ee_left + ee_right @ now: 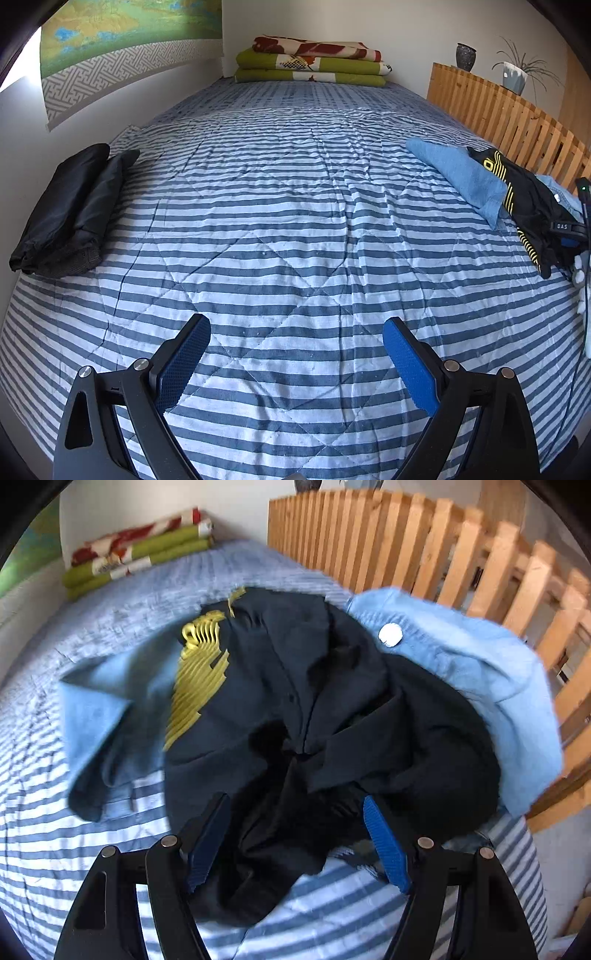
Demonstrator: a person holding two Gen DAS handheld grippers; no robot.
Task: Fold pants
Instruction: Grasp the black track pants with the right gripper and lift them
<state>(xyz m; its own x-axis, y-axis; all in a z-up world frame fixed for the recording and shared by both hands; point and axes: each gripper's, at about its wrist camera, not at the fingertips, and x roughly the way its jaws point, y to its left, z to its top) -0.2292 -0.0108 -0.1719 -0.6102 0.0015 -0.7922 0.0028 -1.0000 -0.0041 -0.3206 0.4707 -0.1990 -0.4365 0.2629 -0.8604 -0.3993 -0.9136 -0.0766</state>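
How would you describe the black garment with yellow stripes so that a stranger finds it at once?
Look at the striped bed, at the side along the wooden slat rail. There a crumpled black garment lies on light blue clothing. Only it bears a yellow striped print; the black bundle opposite is plain.

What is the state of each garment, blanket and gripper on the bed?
Black pants with yellow print: crumpled, unfolded, lying on the blue garment.
Blue garment: unfolded, partly under the black pants.
Black clothes: folded, at the bed's left side.
Blankets: folded, stacked.
Left gripper: open, empty.
Right gripper: open over the black pants.
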